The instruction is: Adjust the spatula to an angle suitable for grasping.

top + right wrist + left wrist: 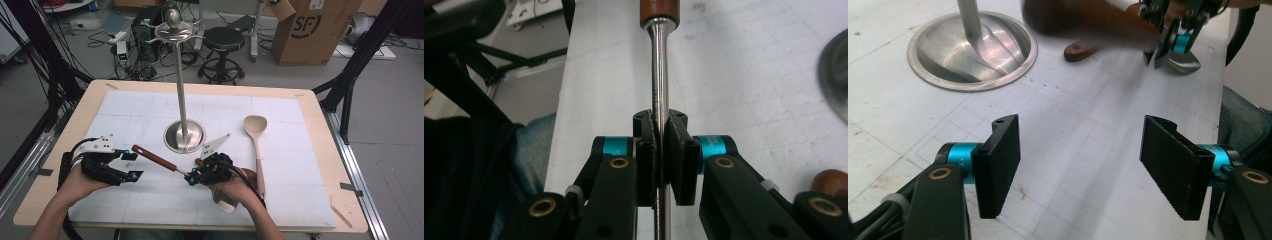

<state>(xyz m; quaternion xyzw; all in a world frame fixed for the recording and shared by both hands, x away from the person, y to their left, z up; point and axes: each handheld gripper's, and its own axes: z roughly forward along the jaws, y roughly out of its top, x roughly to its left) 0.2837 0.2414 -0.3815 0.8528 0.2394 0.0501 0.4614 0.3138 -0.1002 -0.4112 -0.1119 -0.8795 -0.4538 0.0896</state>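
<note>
Right gripper clamped on a utensil's steel shaft; left gripper wide and empty.

The right gripper's jaws pinched the metal shaft of the wooden-handled utensil, which stretched over the white surface toward the left gripper, near the stand's round base. The left gripper's pads stood apart with nothing between them. A wooden spoon lay right of the stand.

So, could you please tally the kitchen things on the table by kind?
Metal stand: 1
Pale wooden spoon: 1
Brown-handled utensils: 2, the held utensil in the right gripper and the lying utensil, partly hidden
Total: 4
</note>
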